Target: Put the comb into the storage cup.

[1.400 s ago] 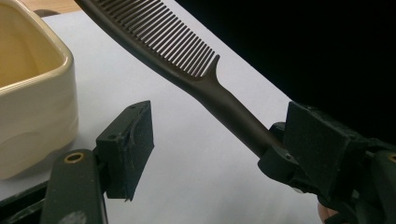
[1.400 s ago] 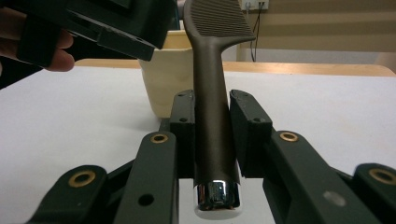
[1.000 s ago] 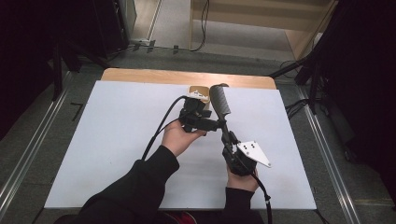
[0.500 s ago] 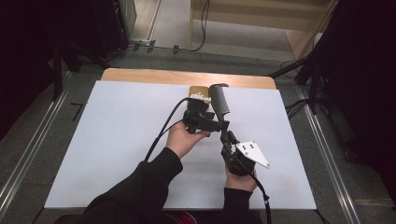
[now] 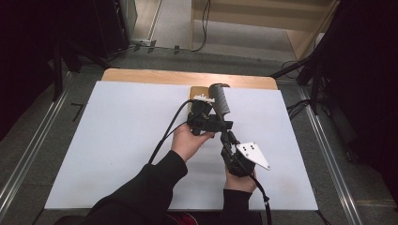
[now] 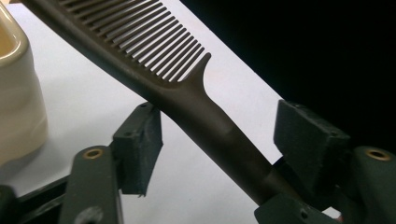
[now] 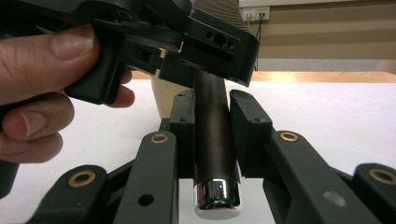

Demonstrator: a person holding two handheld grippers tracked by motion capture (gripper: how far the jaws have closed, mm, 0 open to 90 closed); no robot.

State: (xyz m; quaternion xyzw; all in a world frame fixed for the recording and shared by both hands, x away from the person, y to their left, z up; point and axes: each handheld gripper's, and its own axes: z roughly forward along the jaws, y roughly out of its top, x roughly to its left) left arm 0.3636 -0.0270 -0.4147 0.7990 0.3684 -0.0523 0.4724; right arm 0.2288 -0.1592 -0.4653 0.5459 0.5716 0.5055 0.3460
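A dark comb (image 5: 220,101) with a chrome-capped handle (image 7: 217,198) is held tilted above the white table sheet (image 5: 117,140). My right gripper (image 7: 212,126) is shut on the handle, one pad on each side, and is seen in the high view as the right gripper (image 5: 230,140). My left gripper (image 6: 224,144) is open. The handle (image 6: 219,135) runs between its pads with a gap on the right side, and the comb's teeth (image 6: 154,51) lie beyond. From above, the left gripper (image 5: 206,119) sits just ahead of the right one.
A beige container (image 5: 195,93) stands at the table's far middle, just behind the left gripper, and shows as the beige container (image 6: 18,102) at the left edge. A wooden strip (image 5: 155,77) borders the far side. Cables trail from both grippers.
The left hand and its gripper have edged slightly to the right, closer around the comb's handle. The right gripper and the comb have held still.
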